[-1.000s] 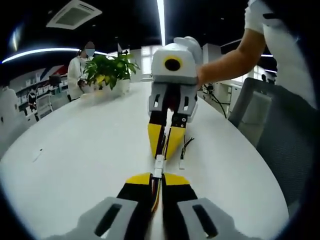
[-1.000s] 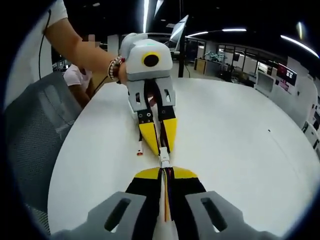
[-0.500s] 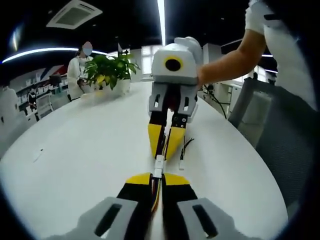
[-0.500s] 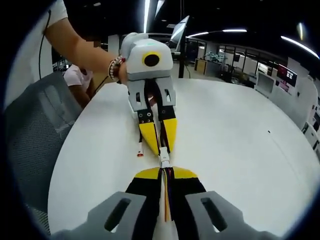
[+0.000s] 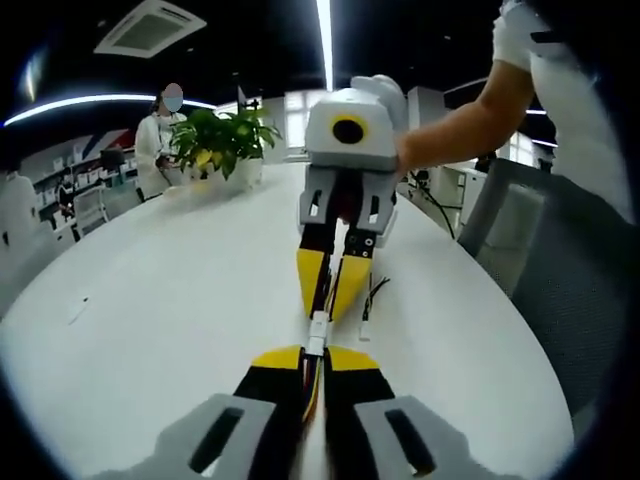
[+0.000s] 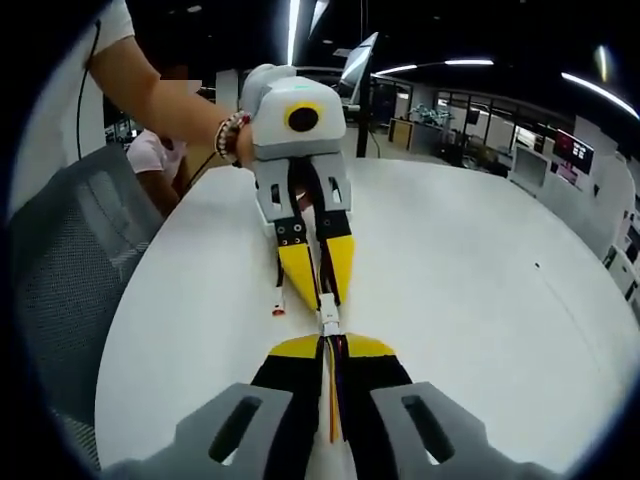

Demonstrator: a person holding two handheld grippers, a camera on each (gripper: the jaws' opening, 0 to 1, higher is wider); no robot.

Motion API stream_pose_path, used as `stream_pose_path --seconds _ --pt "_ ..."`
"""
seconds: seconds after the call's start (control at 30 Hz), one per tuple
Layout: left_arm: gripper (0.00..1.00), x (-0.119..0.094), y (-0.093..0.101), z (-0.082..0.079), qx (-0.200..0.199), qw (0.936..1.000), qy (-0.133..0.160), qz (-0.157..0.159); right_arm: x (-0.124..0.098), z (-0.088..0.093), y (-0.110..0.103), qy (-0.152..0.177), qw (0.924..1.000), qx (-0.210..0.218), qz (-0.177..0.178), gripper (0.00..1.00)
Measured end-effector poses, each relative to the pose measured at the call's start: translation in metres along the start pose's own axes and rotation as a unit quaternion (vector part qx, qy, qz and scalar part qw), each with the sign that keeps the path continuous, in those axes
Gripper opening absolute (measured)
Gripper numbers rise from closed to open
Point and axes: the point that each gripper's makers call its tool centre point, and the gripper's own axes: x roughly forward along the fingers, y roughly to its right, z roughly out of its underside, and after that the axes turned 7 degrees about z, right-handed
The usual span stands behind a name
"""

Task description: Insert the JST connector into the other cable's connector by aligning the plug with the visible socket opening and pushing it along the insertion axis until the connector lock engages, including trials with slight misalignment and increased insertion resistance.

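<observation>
In the left gripper view, the left gripper (image 5: 315,352), with black jaws tipped in yellow, is seen rising from the bottom edge over a round white table (image 5: 160,330). Its jaws are pressed together on a bundle of thin red and yellow wires (image 5: 312,385), and the small white JST connector (image 5: 317,331) is held just beyond the yellow tips. Directly across the connector, the right gripper (image 5: 331,298) is seen pointing back at the camera, its yellow-tipped jaws pinched on the far end of the same white connector, so that both grippers meet at it above the table. Just to the right of the connector, a loose black cable end with a small white plug (image 5: 365,318) is seen hanging beside the right gripper's jaws. A leafy green potted plant (image 5: 218,140) stands on the table well behind the connector, to its left.

In the right gripper view, the right gripper (image 6: 331,345) is seen from behind, its jaws clamped on red and yellow wires (image 6: 332,400), with the white connector (image 6: 327,322) at its tips. The left gripper (image 6: 320,290) faces it, closed on the connector's other end. Near the connector, to its left, a small red-tipped plug (image 6: 277,307) hangs close to the table (image 6: 480,300). A grey mesh chair (image 6: 70,270) stands beyond the table edge, well left of the connector.
</observation>
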Motion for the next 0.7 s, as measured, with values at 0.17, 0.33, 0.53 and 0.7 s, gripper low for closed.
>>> stream_pose_path --seconds 0.17,0.33,0.53,0.7 --pt "0.00 0.0007 0.0004 0.0003 -0.001 1.0000 -0.001 0.001 0.0004 0.0012 0.0006 -0.002 1.0000 -0.001 -0.001 0.03" --pt "0.00 0.0018 0.0019 -0.0019 0.008 1.0000 -0.002 0.005 0.0029 0.0022 0.0009 -0.006 1.0000 0.000 -0.001 0.03" --pt "0.00 0.0020 0.0029 -0.0015 0.008 0.9999 -0.002 0.008 0.0022 0.0022 -0.0008 -0.007 1.0000 -0.001 -0.002 0.03" --pt "0.00 0.0033 0.0043 -0.0021 0.008 0.9999 -0.002 0.012 0.0021 0.0017 -0.0019 -0.006 1.0000 -0.002 -0.002 0.03"
